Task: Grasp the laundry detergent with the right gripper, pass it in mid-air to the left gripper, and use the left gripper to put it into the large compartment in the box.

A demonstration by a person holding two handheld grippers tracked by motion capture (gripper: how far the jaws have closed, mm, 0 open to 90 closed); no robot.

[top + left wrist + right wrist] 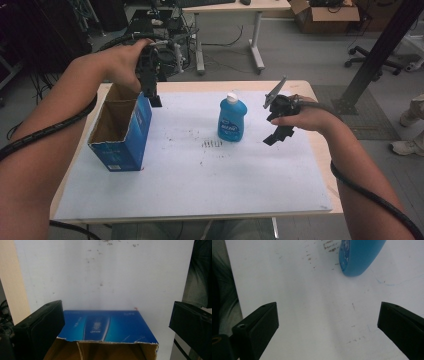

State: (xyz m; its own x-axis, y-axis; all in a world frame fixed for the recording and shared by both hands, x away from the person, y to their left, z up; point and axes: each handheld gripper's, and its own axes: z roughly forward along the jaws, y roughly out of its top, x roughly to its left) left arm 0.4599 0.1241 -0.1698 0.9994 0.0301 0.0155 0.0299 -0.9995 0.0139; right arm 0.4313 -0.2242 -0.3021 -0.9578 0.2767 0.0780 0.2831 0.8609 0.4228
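Both grippers' jaws apart, holding nothing

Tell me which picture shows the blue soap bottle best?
The high view: the blue soap bottle stands whole and upright on the white sheet, with its white cap and label showing. The right gripper view catches just a rounded blue part of it at the top edge. The left gripper view looks at the blue box instead.

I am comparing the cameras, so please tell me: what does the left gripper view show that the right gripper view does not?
The left gripper view alone shows the open blue cardboard box with its torn top edge, directly below the open left gripper. The right gripper view alone shows the lower part of the blue bottle, ahead of the open right gripper, plus a faint blue line. Both show the speckled white mat, and neither gripper holds anything.
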